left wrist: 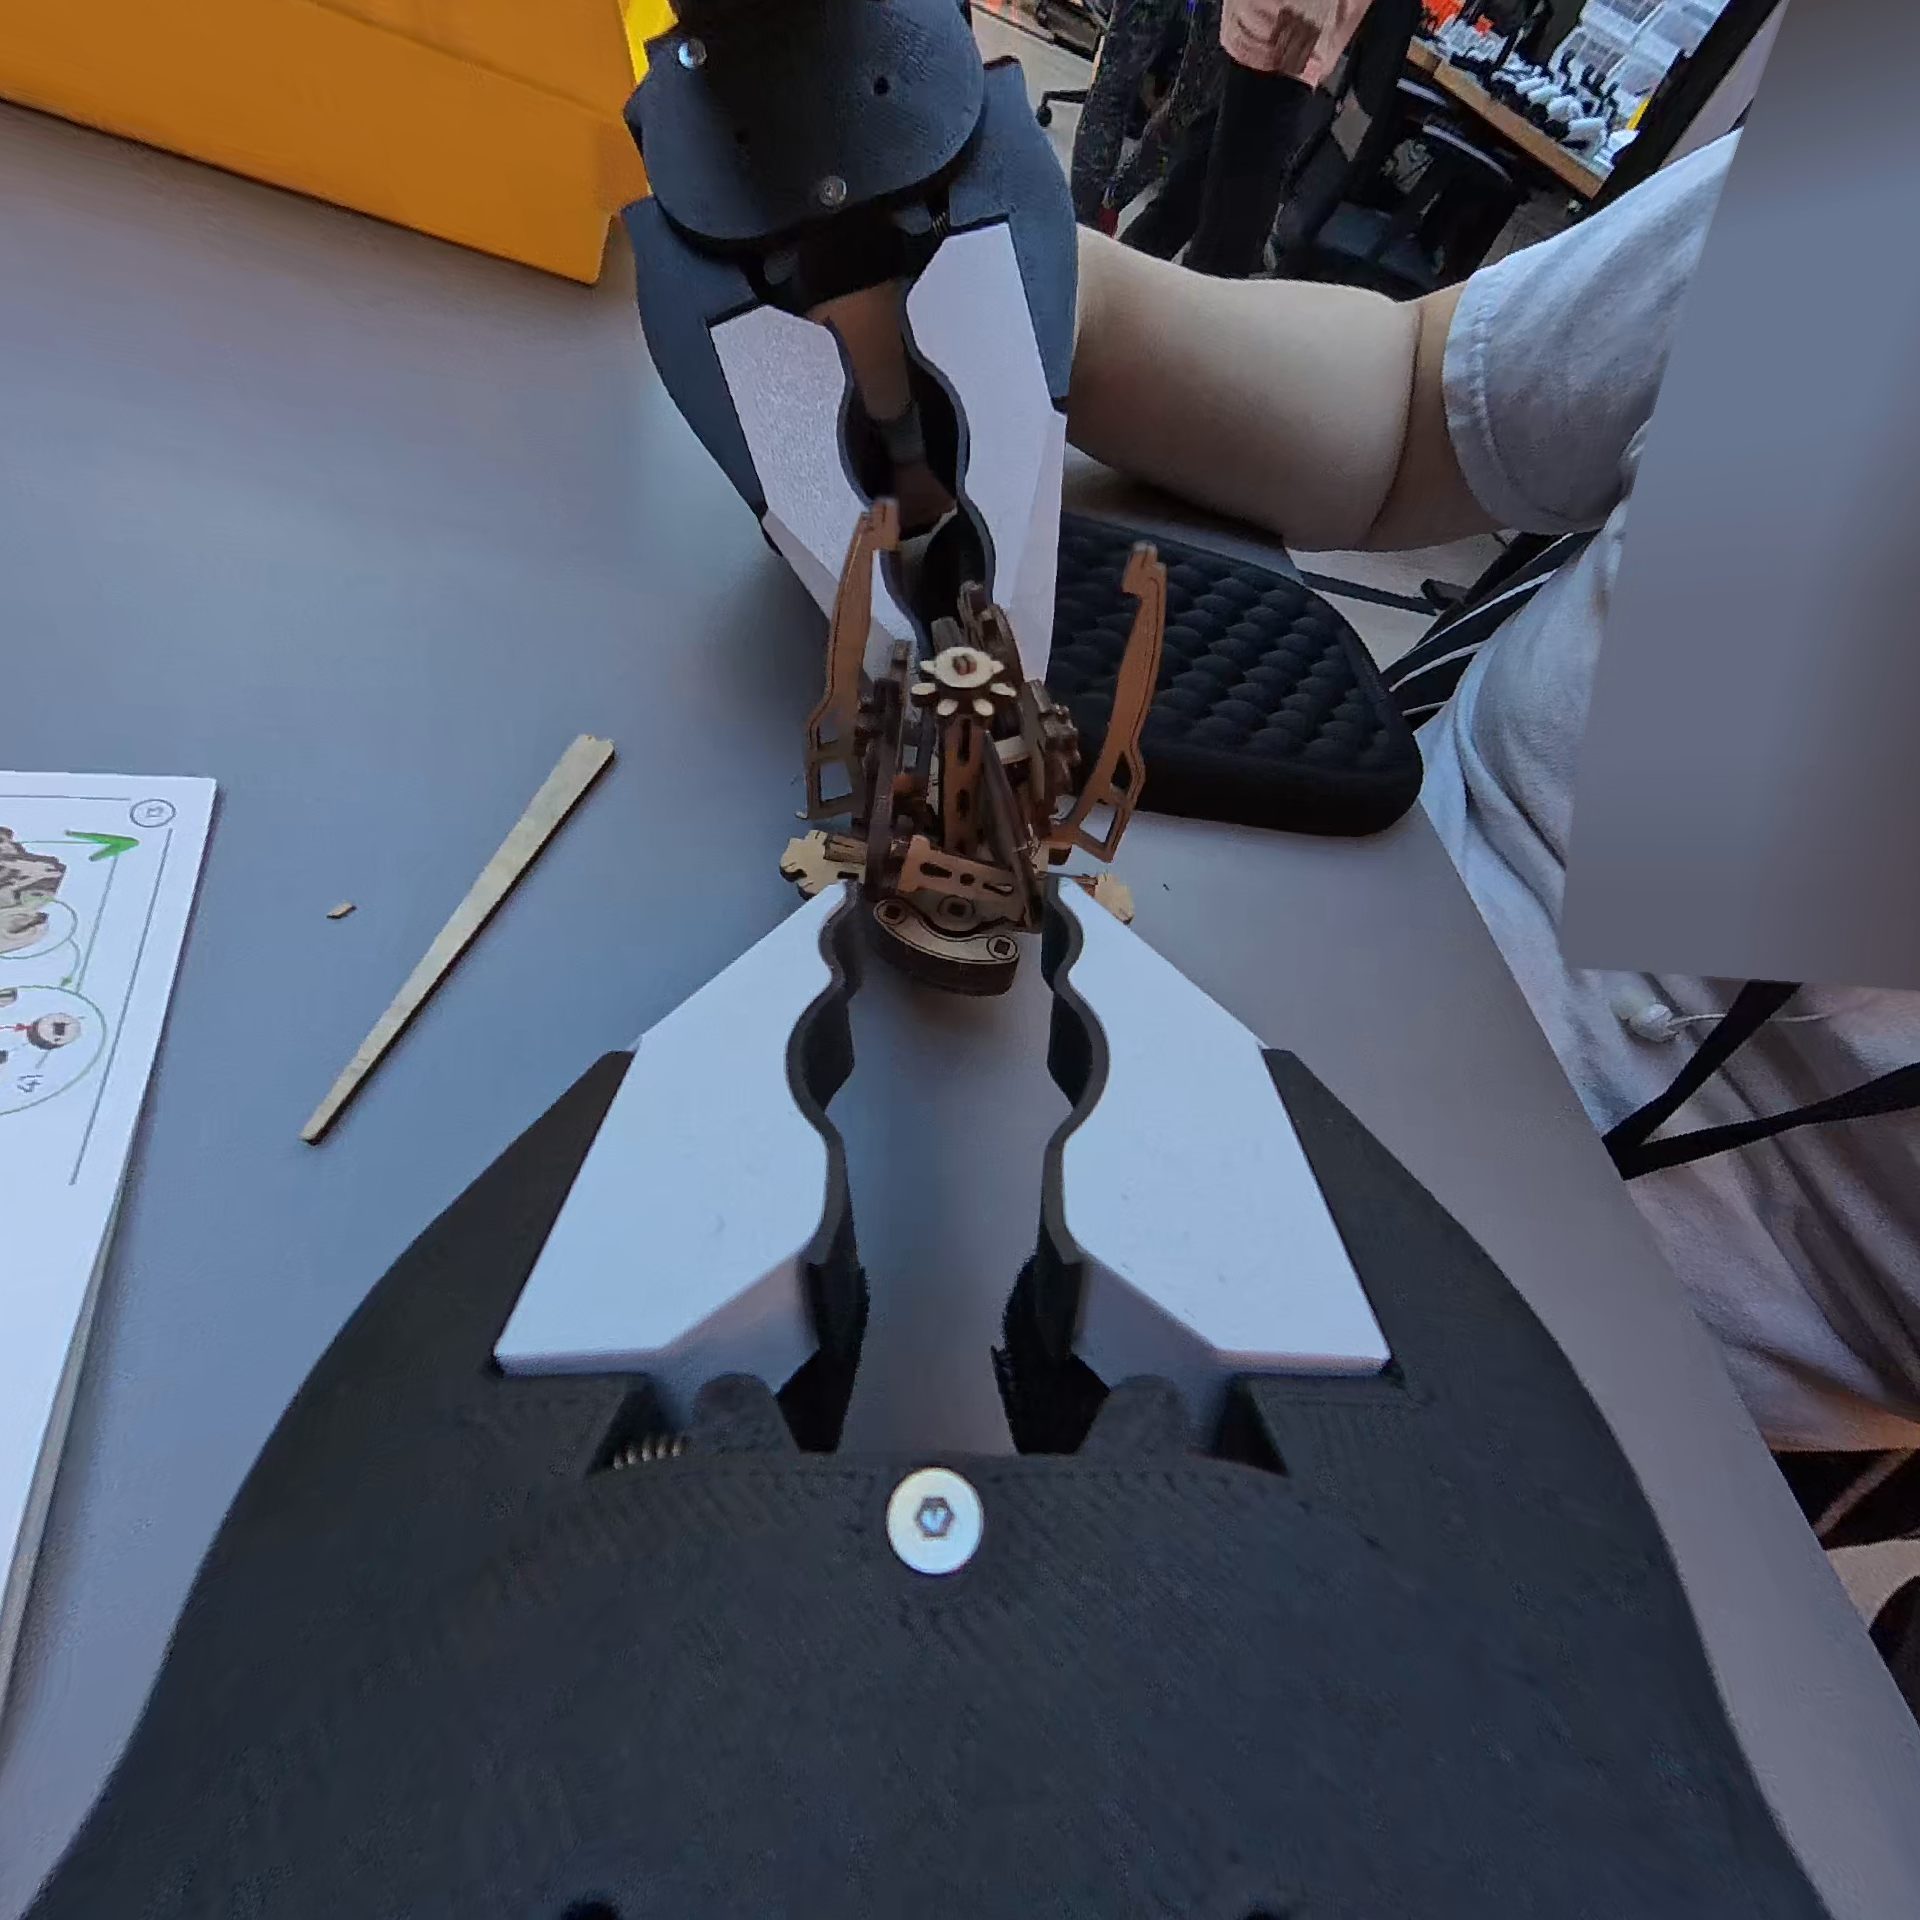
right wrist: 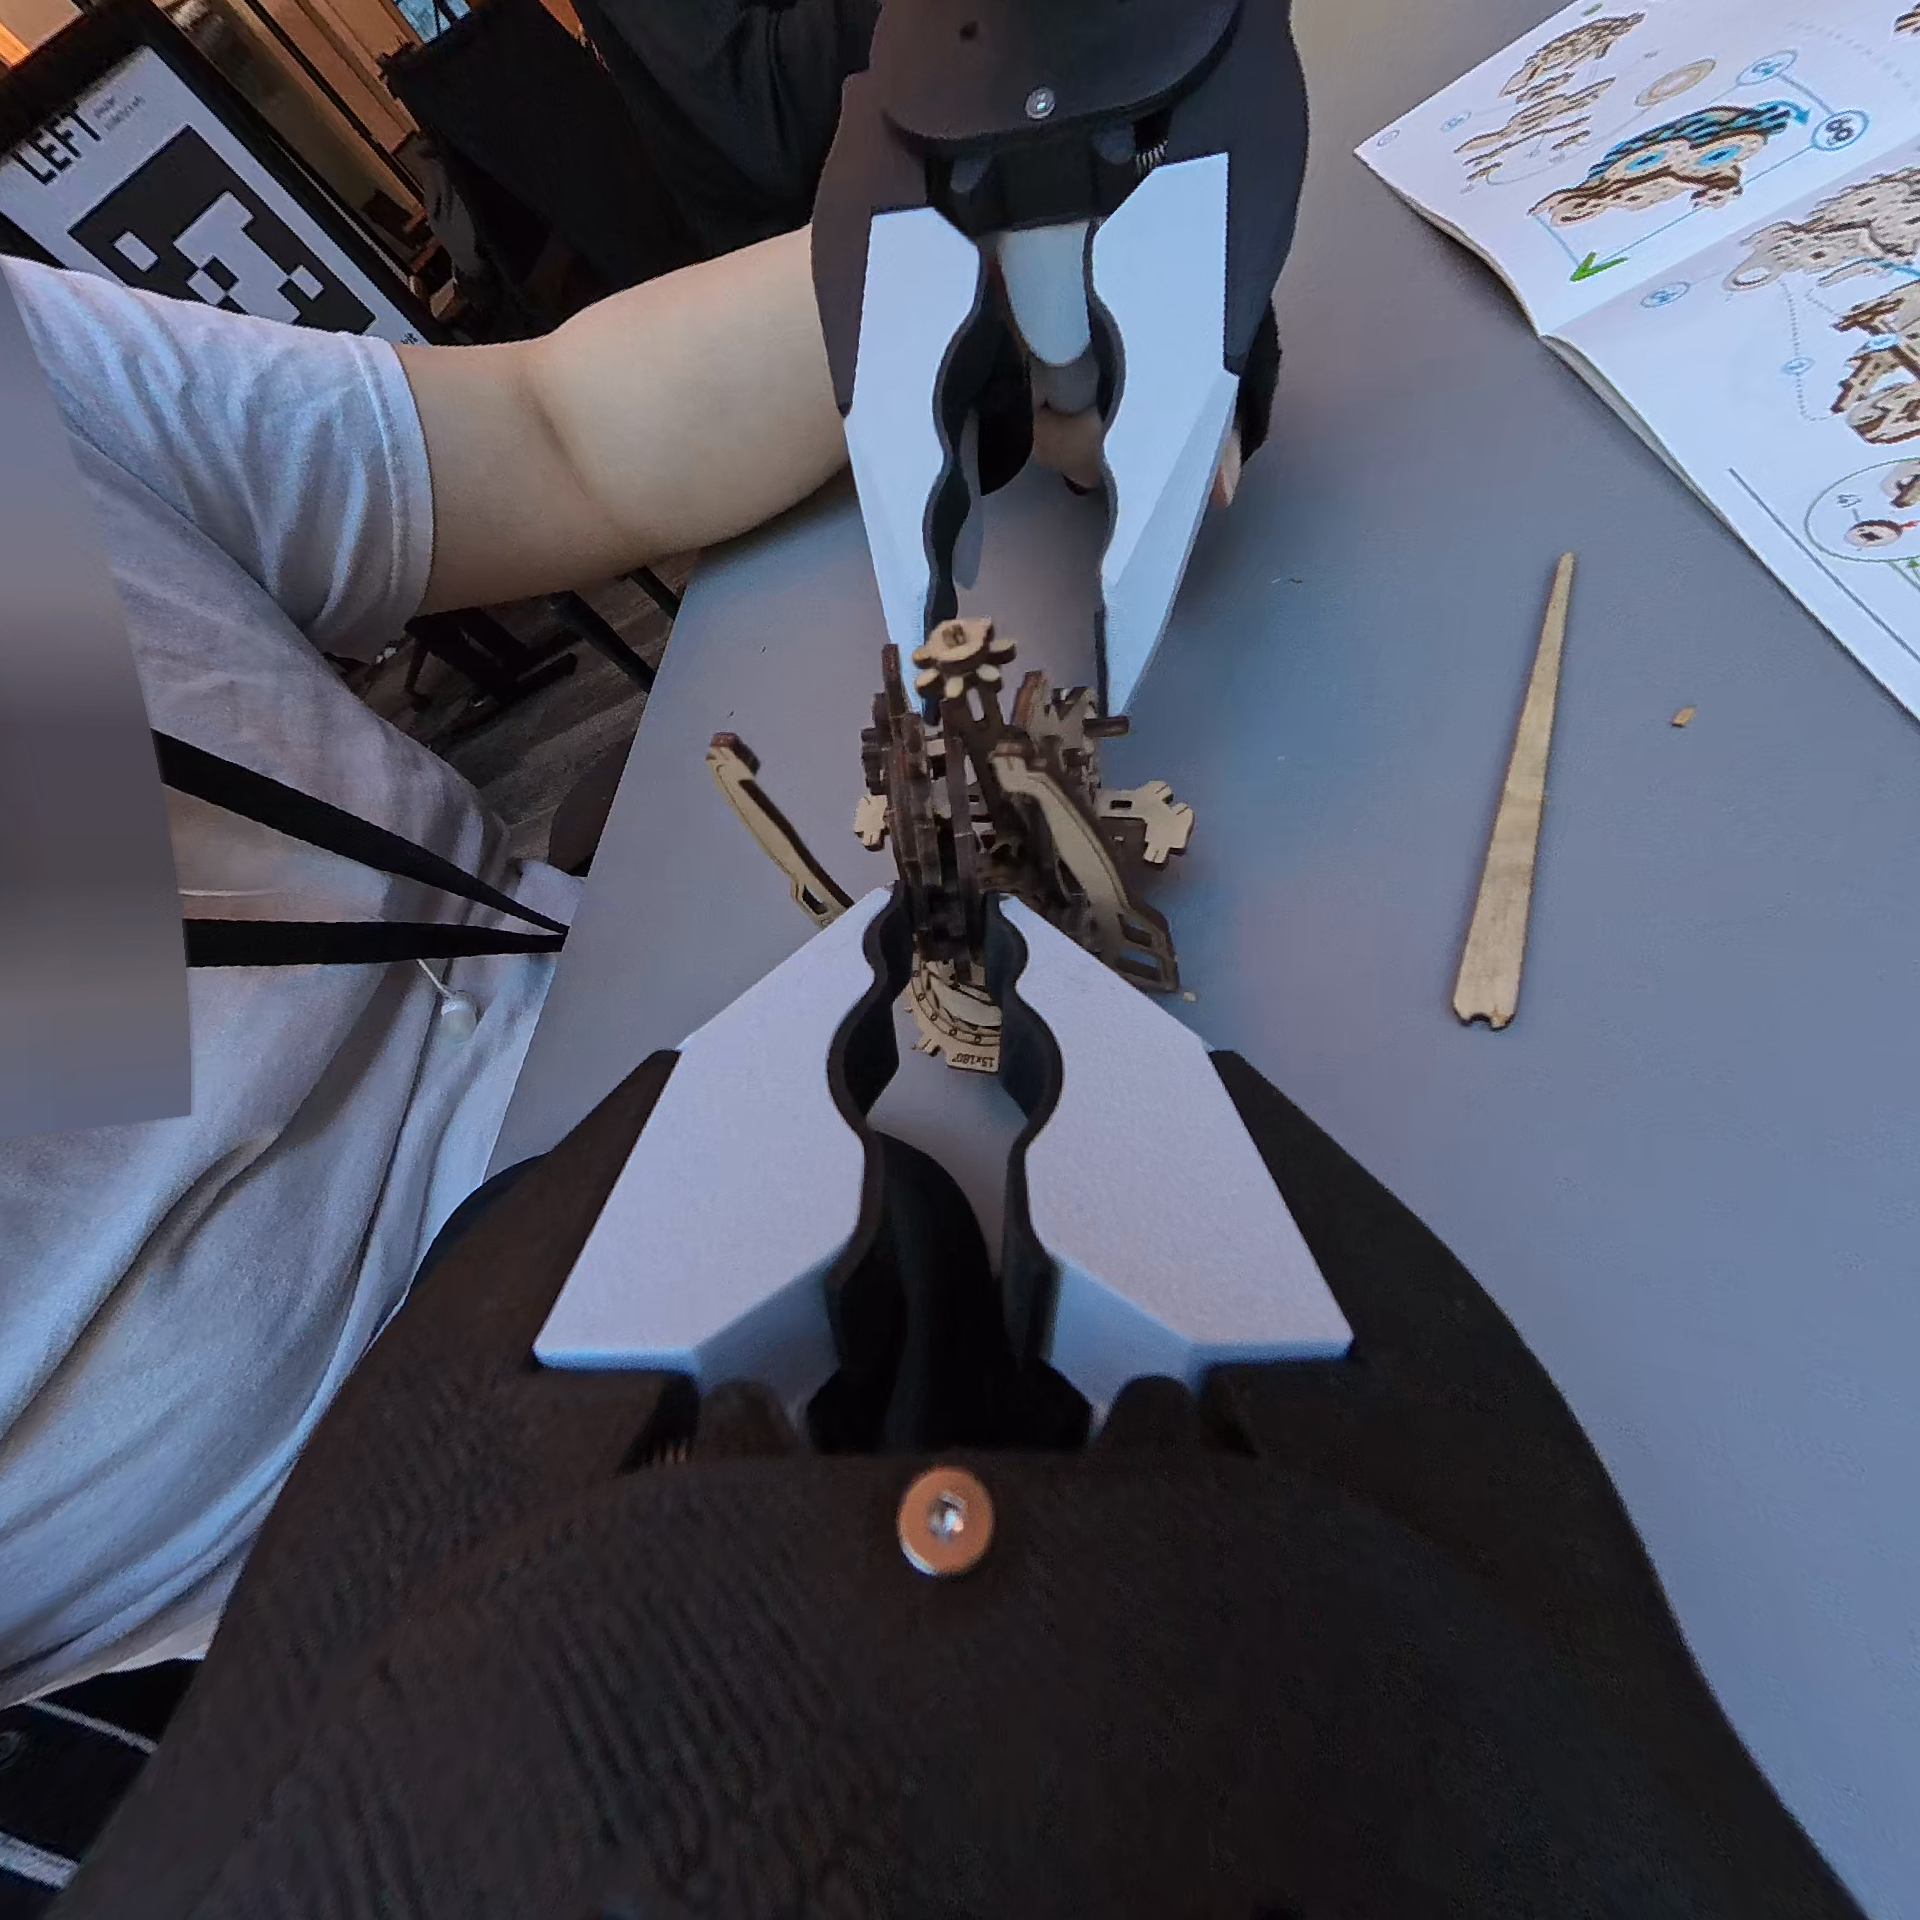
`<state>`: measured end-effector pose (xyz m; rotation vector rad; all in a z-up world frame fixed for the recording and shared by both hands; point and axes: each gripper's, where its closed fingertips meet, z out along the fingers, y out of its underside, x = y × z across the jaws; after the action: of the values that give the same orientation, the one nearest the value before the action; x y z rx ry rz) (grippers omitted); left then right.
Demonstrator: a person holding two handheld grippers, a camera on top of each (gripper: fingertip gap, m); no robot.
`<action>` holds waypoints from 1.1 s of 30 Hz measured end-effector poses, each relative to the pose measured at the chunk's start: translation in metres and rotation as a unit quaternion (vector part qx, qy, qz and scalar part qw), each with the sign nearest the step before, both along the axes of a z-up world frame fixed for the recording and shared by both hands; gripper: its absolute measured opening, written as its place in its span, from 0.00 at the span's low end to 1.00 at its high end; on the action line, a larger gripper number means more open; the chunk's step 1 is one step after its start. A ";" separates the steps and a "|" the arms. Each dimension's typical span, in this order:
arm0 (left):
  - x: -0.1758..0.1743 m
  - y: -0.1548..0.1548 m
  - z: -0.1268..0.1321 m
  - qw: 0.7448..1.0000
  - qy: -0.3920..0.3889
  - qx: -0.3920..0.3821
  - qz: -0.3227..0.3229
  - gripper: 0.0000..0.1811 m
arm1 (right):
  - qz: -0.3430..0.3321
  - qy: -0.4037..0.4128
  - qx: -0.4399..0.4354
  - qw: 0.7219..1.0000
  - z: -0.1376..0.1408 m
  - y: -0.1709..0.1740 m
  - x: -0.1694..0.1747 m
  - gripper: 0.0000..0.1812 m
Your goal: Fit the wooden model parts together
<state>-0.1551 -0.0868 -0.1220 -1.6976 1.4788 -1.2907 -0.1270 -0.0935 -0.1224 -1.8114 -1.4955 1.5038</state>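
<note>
Two grippers, left gripper (left wrist: 948, 896) and right gripper (right wrist: 943, 906), each clamp one wooden model (left wrist: 961, 790) at frame centre; one wooden stick (left wrist: 457, 940) lies left.

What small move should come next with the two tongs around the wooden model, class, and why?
Probably ease the left tongs a little further shut on the wooden model. Their tips flank its base, while the right tongs already pinch its upright plates from the far side, so a firmer hold would steady it for fitting.

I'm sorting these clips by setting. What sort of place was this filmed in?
Probably a shared workshop or lab: a grey table with an instruction booklet, a yellow box, and cluttered workbenches behind.
</note>
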 end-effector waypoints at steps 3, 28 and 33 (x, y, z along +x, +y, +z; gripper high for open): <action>0.000 0.001 0.001 1.000 -0.004 -0.002 -0.003 0.17 | 0.002 -0.004 -0.003 1.000 -0.001 -0.001 -0.001 0.06; -0.005 0.008 -0.001 1.000 0.003 -0.005 0.010 0.22 | -0.023 -0.015 0.049 0.998 -0.001 0.002 0.001 0.06; -0.002 0.005 -0.009 0.999 0.027 0.020 0.001 0.26 | -0.022 -0.016 0.047 0.999 -0.001 0.002 0.001 0.06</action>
<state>-0.1575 -0.0821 -0.1306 -1.7210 1.5237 -1.2150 -0.1257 -0.0910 -0.1235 -1.8093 -1.5054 1.3681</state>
